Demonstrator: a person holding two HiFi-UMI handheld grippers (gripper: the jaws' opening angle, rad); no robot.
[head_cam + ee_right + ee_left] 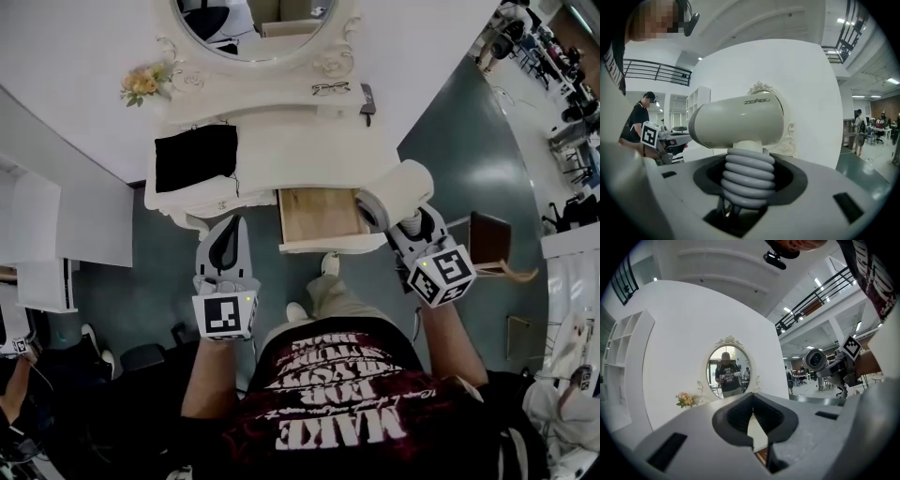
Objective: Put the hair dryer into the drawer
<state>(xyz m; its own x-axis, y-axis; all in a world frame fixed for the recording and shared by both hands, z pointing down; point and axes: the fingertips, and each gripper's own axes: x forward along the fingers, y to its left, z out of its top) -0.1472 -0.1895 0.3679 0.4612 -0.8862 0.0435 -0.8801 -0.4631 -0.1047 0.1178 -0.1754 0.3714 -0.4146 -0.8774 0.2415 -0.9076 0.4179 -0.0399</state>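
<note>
A cream hair dryer (401, 190) with a ribbed grey handle (747, 176) is held just right of the open wooden drawer (319, 217) of the white dressing table (281, 131). My right gripper (401, 225) is shut on that handle, with the dryer's body (738, 119) above the jaws and its barrel lying sideways. The drawer's inside looks bare. My left gripper (228, 227) hovers left of the drawer, level, its jaws shut on nothing. In the left gripper view the left gripper's (752, 401) tips meet, and the hair dryer (815, 360) shows at the right.
On the table top lie a black cloth (195, 157), a flower bunch (142, 82), glasses (330, 89) and a small dark object (367, 98), below an oval mirror (253, 23). A brown box (489, 239) stands right of the table. White shelving (42, 244) is at the left.
</note>
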